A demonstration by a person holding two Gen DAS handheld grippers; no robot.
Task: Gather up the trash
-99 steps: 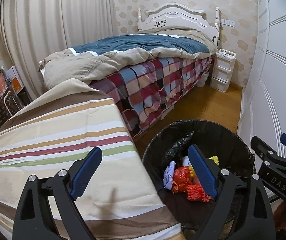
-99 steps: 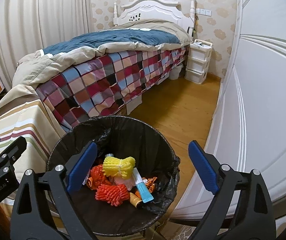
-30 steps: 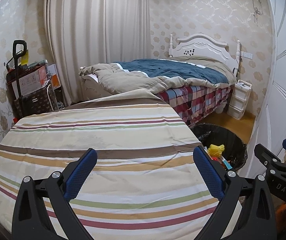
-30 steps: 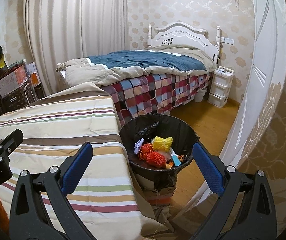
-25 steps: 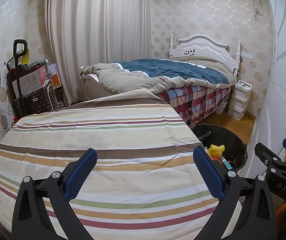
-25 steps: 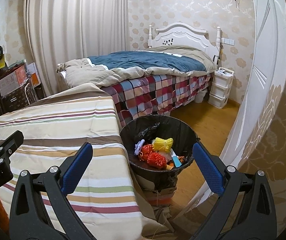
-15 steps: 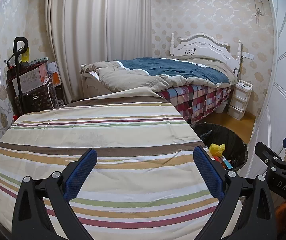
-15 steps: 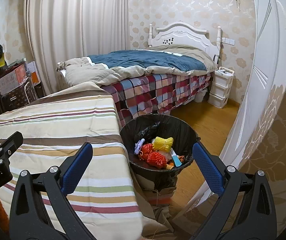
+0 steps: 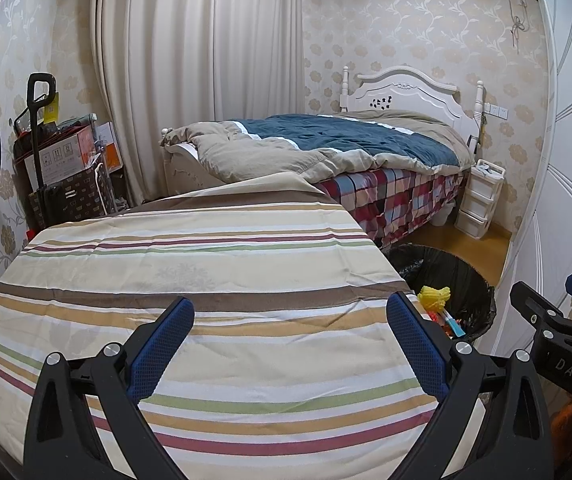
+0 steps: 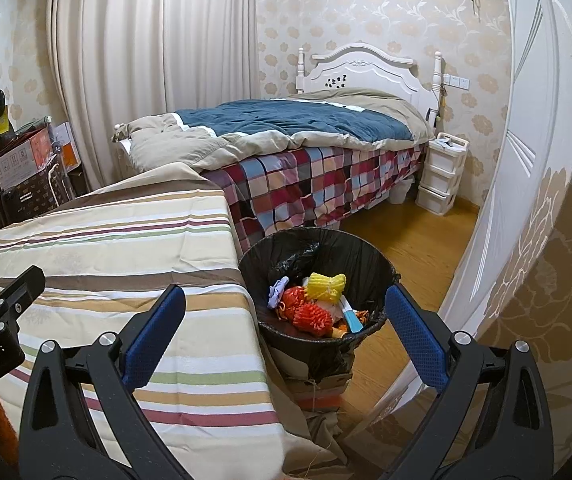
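Left gripper (image 9: pixel 289 344) above the striped tablecloth (image 9: pixel 190 256), jaws wide apart and empty; further right, black-lined trash bin (image 10: pixel 381 276) on the floor just beside the table, holding yellow and red foam nets (image 10: pixel 313 315); right gripper (image 10: pixel 286 340) likewise spread, gripping nothing.

- Both grippers now pulled back & up from trash bin (image 10: pixel 317 240)
- Bin w/ trash now farther off, striped table (image 9: pixel 206 280) fills the views
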